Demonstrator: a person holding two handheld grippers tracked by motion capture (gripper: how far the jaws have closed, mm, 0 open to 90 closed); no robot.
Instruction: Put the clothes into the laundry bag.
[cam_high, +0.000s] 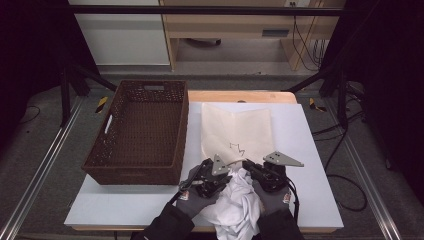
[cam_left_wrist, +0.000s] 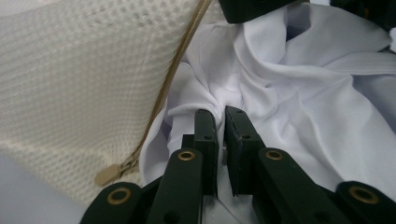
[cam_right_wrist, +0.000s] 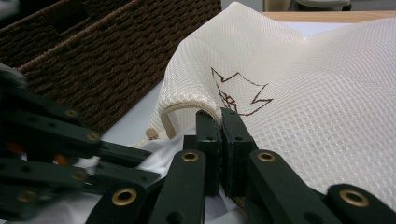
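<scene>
A cream mesh laundry bag (cam_high: 237, 130) with a brown crown drawing (cam_right_wrist: 238, 91) lies flat on the white table top (cam_high: 312, 190). Its near, zippered edge is lifted. My right gripper (cam_right_wrist: 219, 116) is shut on that rim, seen from above just right of the bag's mouth (cam_high: 246, 165). A crumpled white garment (cam_high: 237, 205) is bunched at the table's near edge, between the person's two gloved hands. My left gripper (cam_left_wrist: 220, 116) is shut on a fold of this white garment (cam_left_wrist: 299, 84), right at the bag's opening, with the mesh bag (cam_left_wrist: 70, 84) and its zipper pull (cam_left_wrist: 108, 175) to its left.
A dark brown wicker basket (cam_high: 132, 176) stands on the table's left half, close beside the bag and the left hand; it has nothing in it. Bare white table lies to the right of the bag. Dark frame legs and cables run along the floor at both sides.
</scene>
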